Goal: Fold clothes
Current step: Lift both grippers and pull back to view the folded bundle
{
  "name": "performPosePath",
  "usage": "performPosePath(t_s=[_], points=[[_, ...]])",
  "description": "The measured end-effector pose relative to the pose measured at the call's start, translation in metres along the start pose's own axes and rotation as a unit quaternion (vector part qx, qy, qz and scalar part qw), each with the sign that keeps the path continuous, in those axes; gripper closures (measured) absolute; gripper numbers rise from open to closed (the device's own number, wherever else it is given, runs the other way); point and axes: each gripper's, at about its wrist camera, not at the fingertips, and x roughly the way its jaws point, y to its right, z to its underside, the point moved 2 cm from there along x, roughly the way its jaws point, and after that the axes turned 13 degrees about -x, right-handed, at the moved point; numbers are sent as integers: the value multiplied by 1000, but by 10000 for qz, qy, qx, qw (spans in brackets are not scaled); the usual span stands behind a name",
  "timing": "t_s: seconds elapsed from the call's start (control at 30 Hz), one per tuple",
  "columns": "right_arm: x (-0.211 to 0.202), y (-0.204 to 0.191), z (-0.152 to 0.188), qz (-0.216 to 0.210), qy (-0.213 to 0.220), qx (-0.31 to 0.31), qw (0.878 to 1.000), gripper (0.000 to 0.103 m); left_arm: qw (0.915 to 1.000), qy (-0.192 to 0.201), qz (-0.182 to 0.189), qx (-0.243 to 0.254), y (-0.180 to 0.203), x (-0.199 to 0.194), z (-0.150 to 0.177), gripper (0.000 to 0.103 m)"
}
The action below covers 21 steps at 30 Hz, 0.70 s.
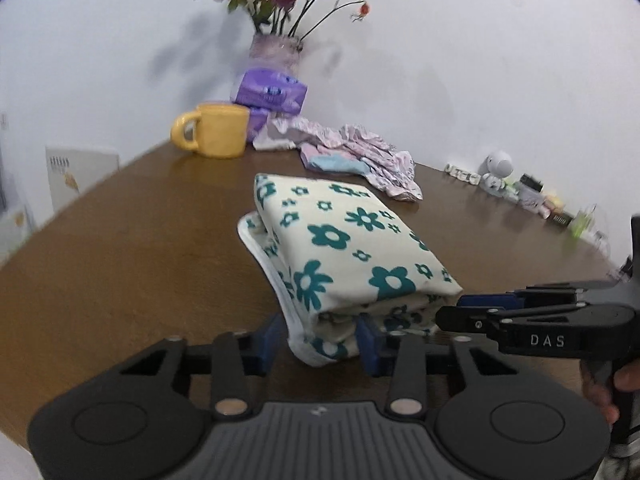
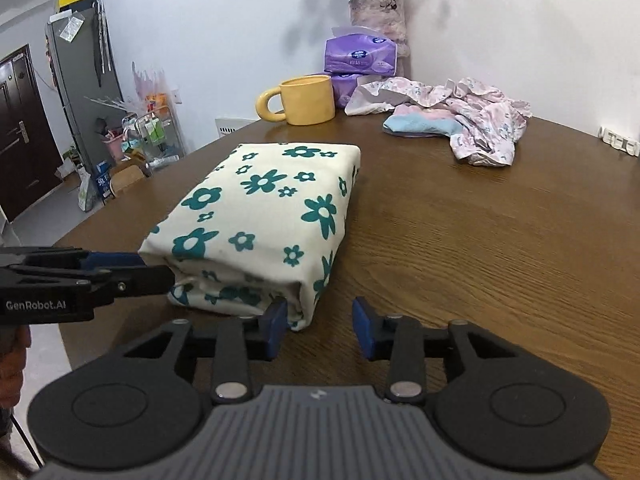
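Cream folded cloth [image 2: 260, 216] with teal flowers lies on the table [image 2: 480, 248]; left gripper [image 1: 320, 340] pinches its near edge, right gripper [image 2: 320, 330] gapes beside it.

Two low wrist cameras, close to the same folded bundle from neighbouring corners.

The left wrist view sits just above the wooden table [image 1: 132, 220], looking along its own fingers at the near corner of the folded floral cloth [image 1: 352, 248], toward the wall; the right gripper [image 1: 448, 312] enters from its right edge. The right wrist view faces the same way from the bundle's other near corner, the left gripper [image 2: 160, 272] entering at its left. Both share the yellow mug [image 2: 304, 100], flower vase [image 2: 378, 16] and crumpled pink clothes [image 2: 476, 120].
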Motion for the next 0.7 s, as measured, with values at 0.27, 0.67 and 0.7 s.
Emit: performPosePath(t_s=[0.27, 0.67, 0.7], points=[[4, 2, 1, -136, 154, 250, 9995, 97, 9958, 98, -265, 873, 17, 5, 11, 99], [-13, 20, 5, -20, 252, 645, 9976, 78, 9916, 33, -221, 1274, 32, 7, 20, 99], [-17, 23, 6, 17, 277, 698, 9972, 74, 9906, 28, -221, 1351, 34, 7, 21, 99]])
